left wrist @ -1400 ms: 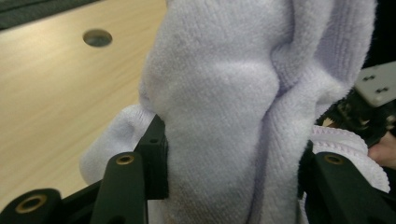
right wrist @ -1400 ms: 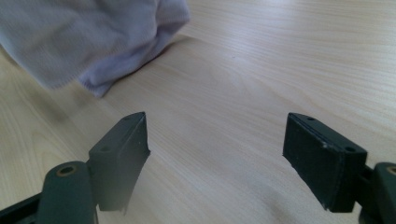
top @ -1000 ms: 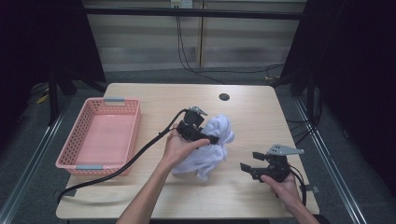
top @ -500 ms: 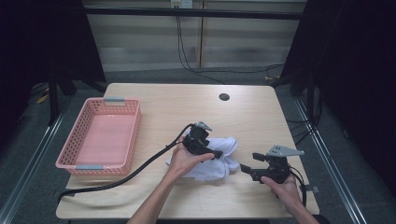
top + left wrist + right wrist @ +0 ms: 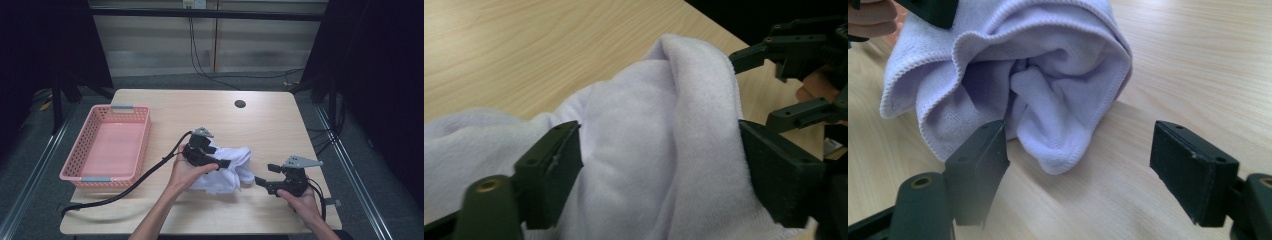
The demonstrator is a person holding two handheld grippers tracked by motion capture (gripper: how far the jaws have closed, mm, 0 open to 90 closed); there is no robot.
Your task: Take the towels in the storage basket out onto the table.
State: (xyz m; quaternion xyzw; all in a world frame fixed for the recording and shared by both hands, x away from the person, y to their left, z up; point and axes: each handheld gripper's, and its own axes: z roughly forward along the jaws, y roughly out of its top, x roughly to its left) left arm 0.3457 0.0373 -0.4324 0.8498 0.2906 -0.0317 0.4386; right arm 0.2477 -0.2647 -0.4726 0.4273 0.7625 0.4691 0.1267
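Note:
A white towel [image 5: 231, 172] lies bunched on the wooden table [image 5: 270, 125], right of centre. My left gripper [image 5: 223, 163] rests over its top, and its jaws have just been opening. They now stand wide, with a thick fold of the towel [image 5: 654, 140] between them in the left gripper view. My right gripper [image 5: 260, 182] sits low at the towel's right end, open. In the right gripper view the rolled towel end [image 5: 1048, 75] lies just ahead of its jaws, with bare table between them. The right gripper [image 5: 761, 85] also appears beyond the towel in the left gripper view.
A pink plastic basket [image 5: 90, 135] stands on the left part of the table. A black cable [image 5: 150, 175] trails from the left gripper past the basket's near corner. There is a small round hole [image 5: 240, 104] near the table's far edge.
The towel, held up in a bunch a second ago, has come down onto the table. My left hand moved down and toward the right gripper. The right hand stayed put.

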